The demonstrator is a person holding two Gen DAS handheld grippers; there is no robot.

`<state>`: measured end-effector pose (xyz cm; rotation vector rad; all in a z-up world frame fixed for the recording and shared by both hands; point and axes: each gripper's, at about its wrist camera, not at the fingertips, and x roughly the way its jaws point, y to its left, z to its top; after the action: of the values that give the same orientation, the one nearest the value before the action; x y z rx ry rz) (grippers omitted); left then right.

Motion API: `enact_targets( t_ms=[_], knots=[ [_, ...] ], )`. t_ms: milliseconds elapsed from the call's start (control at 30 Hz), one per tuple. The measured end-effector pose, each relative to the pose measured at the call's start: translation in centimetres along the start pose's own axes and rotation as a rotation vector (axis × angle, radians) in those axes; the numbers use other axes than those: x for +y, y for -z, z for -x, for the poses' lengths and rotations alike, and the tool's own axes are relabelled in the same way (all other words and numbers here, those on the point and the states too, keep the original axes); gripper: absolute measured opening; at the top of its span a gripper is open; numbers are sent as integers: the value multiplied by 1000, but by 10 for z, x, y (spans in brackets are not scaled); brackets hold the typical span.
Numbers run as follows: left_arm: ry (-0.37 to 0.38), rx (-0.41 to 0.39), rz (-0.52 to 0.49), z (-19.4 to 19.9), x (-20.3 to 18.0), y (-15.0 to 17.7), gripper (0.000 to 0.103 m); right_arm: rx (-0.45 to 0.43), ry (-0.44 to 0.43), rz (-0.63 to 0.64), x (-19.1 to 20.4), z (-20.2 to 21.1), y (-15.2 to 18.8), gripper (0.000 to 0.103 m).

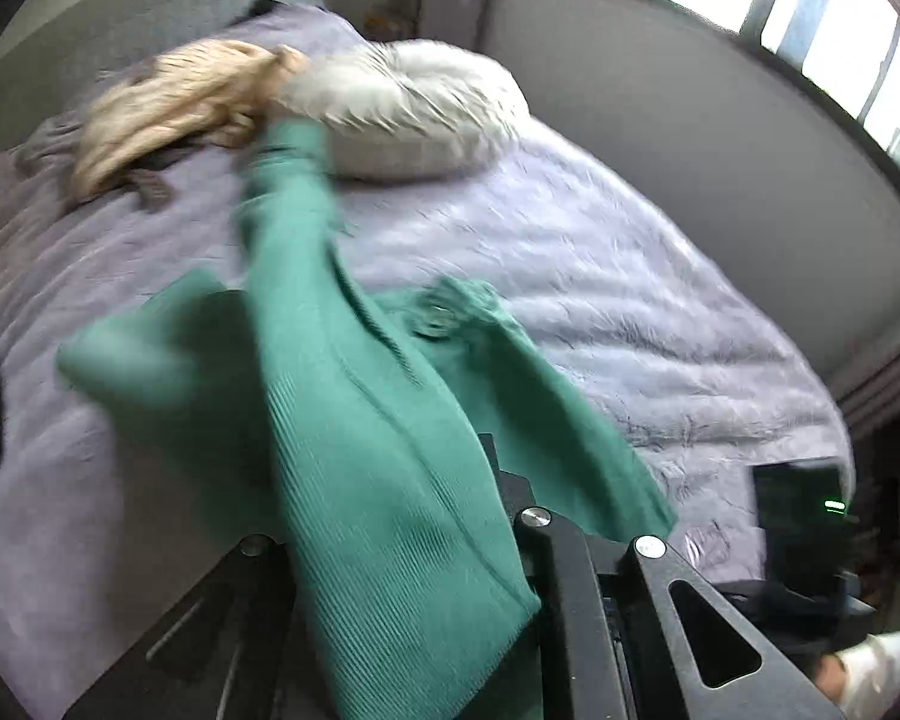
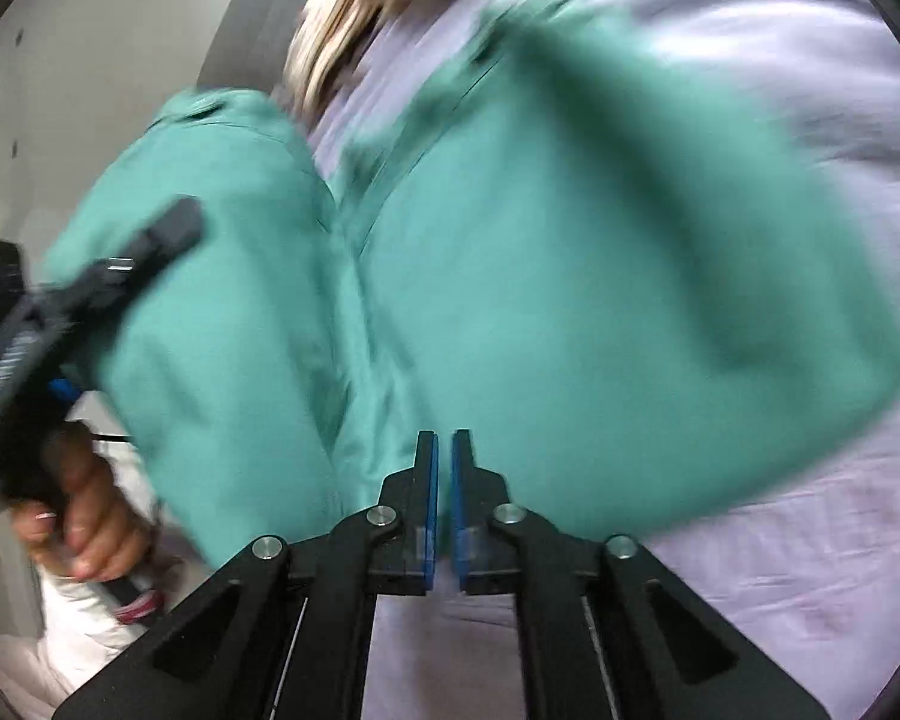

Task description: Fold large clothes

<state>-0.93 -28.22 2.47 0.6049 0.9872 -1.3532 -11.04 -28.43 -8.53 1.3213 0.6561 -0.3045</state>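
Observation:
A green knitted cardigan [image 1: 354, 396] with a round button hangs over the lilac bed cover [image 1: 600, 276]. My left gripper [image 1: 450, 516] is shut on the cardigan's ribbed edge; the cloth drapes over its fingers and hides the tips. In the right wrist view the cardigan [image 2: 570, 276] spreads wide and blurred above the bed. My right gripper [image 2: 444, 468] has its blue pads nearly together with the green cloth's lower edge between them. The left gripper [image 2: 120, 264] shows at the left of that view, held by a hand.
A white-grey pillow [image 1: 414, 114] and a beige garment [image 1: 174, 102] lie at the far end of the bed. A grey headboard wall and windows [image 1: 810, 18] stand behind. A dark device with a green light [image 1: 804, 510] sits at the bed's right edge.

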Motion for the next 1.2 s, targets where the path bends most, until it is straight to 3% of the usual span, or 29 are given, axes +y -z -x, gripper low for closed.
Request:
enact_targets(
  t_ms=[100, 200, 267, 333, 433, 533, 667, 733, 800, 867, 967, 1033, 1133, 1200],
  knots=[
    [-55, 95, -26, -49, -23, 3, 15, 2, -7, -103, -38, 9, -4, 8],
    [-96, 112, -42, -68, -34, 12, 34, 0, -67, -173, -57, 10, 0, 8],
    [-55, 74, -32, -59, -40, 15, 73, -6, -86, -187, -61, 12, 1, 8],
    [-14, 10, -48, -49, -53, 6, 89, -7, -91, -190, -67, 3, -2, 8],
    [20, -36, -77, -29, -66, -1, 90, -3, -93, -198, -64, -5, 2, 8],
    [55, -86, -42, -8, -57, -2, 90, -12, -80, -188, -60, 1, -1, 9],
    [-42, -134, 57, 17, -15, 9, 90, -37, -84, -180, -56, 18, 0, 12],
    [-113, -130, 108, 26, 12, 20, 90, -61, -79, -180, -55, 29, 0, 51],
    [-170, -102, 145, 28, 35, 35, 90, -106, -91, -169, -53, 47, -3, 60],
    [-221, -55, 177, 25, 52, 49, 90, -156, -64, -140, -40, 61, -7, 60],
    [-237, 3, 206, 16, 61, 71, 90, -224, 26, 29, -2, 88, -23, 60],
    [-217, 26, 211, 10, 58, 82, 90, -209, 92, 182, 27, 88, -35, 60],
    [-203, 63, 201, -1, 49, 93, 90, -125, 181, 365, 55, 64, -59, 60],
    [-196, 71, 202, -5, 49, 101, 90, -17, 308, 427, 56, 36, -69, 56]
  ],
)
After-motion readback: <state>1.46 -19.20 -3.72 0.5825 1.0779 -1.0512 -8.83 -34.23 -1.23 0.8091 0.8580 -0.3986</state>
